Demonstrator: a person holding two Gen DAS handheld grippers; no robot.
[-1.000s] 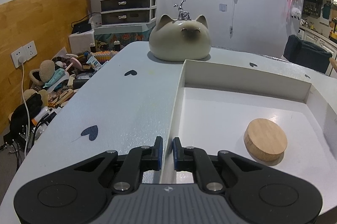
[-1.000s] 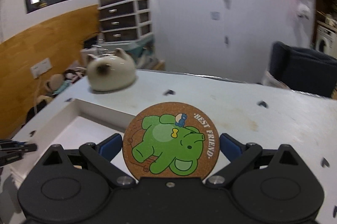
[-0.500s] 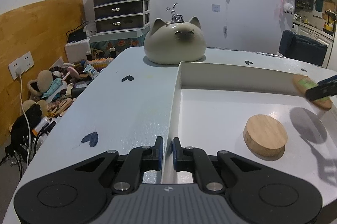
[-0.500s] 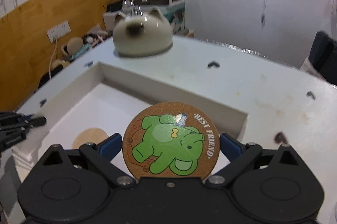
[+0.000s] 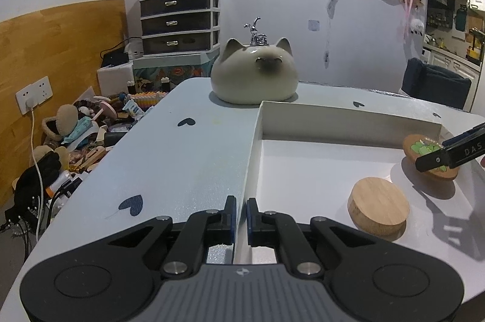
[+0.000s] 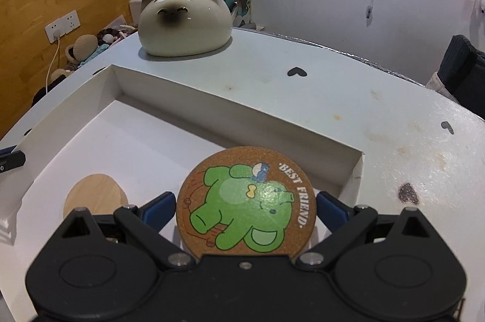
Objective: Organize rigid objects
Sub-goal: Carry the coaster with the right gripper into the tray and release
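Over white tray (image 6: 212, 106) — right tongs (image 6: 246, 208) clamp cork coaster (image 6: 246, 200) reading "BEST FRIEND."; left tongs (image 5: 238, 211) closed, empty.

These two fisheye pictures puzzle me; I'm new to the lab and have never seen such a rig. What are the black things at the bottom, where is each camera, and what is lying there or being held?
No robot arm here: a person holds a two-finger gripper in each hand, and a camera on each looks forward along its fingers. The black shapes are the grippers themselves.

In the left wrist view, the left gripper has its fingers almost together over the left wall of a white tray and holds nothing. The right wrist view shows the right gripper clamped on a round cork coaster printed with a green animal and "BEST FRIEND", held over the tray.

A round wooden disc lies in the tray. Behind the tray, a cat-shaped ceramic piece stands on the pale table with dark heart marks.
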